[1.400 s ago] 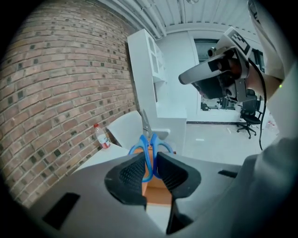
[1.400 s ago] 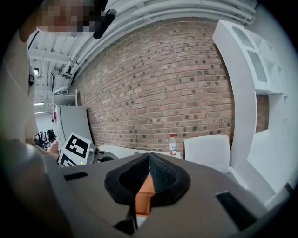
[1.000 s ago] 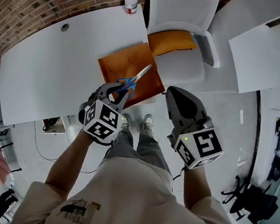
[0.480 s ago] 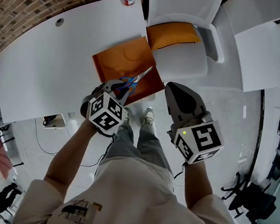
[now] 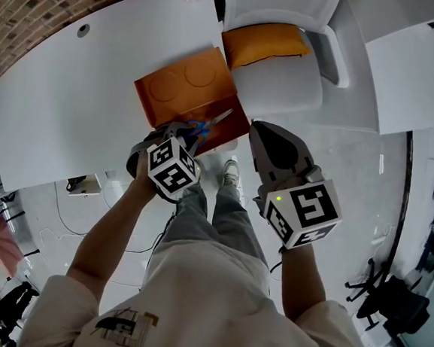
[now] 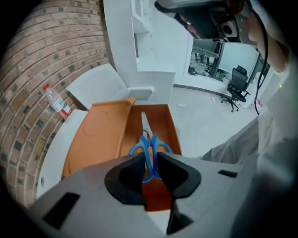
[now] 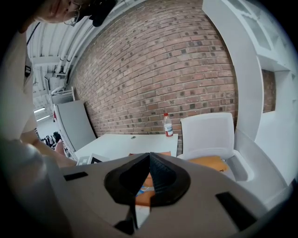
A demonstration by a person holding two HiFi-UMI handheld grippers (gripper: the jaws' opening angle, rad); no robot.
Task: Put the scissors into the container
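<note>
Gripping the blue-handled scissors [image 6: 151, 143] by their handles, the left tool [image 6: 150, 160] holds them over the open orange container [image 6: 163, 121], blades pointing toward its far end. Beneath the container is the white table [image 5: 73, 96]. Right of the container, the right tool [image 7: 149, 157] hangs with its jaws pressed together, empty.

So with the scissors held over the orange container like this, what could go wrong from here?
1. The left gripper pinches the scissors only at the blue handles, with the blades sticking out ahead. They may pivot or slip before release.
2. The blades point along the container. If released tilted, the tip might catch the far wall and leave the scissors propped up.
3. The container lies close to the near edge of the table, so a bump on the way down could shove it off.
</note>
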